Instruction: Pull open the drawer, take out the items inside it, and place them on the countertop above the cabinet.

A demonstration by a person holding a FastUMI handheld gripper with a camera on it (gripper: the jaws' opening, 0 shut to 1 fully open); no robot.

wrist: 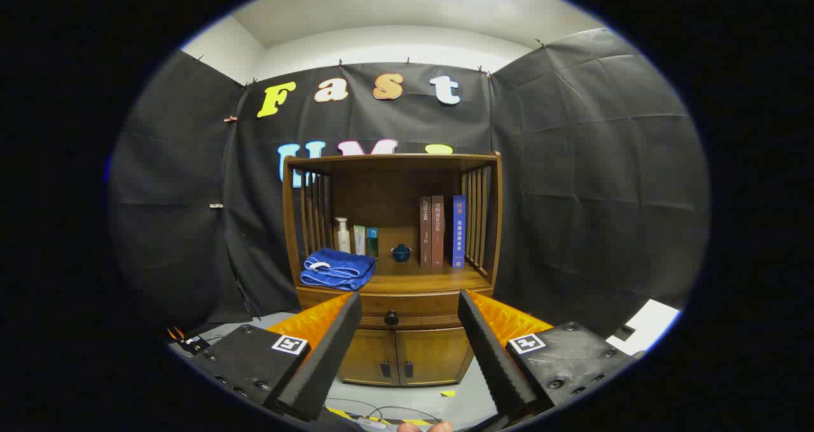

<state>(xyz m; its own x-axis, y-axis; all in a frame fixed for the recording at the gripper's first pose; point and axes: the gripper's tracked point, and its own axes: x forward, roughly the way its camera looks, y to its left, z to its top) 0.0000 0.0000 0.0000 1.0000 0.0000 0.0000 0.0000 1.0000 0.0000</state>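
Between the spread fingers of the gripper [404, 349], which grip nothing, the closed drawer [394, 311] with its dark knob [391, 318] faces the camera, well beyond the tips. Below it sit two cabinet doors [397, 355]; cables [375, 410] trail on the floor. On the countertop [420, 282] lie a folded blue towel [337, 270], bottles [343, 235], a small pot [400, 252] and three upright books [442, 230]. The drawer's contents are hidden.

Tool-mounted fisheye, facing cabinet [392, 273] front, well back
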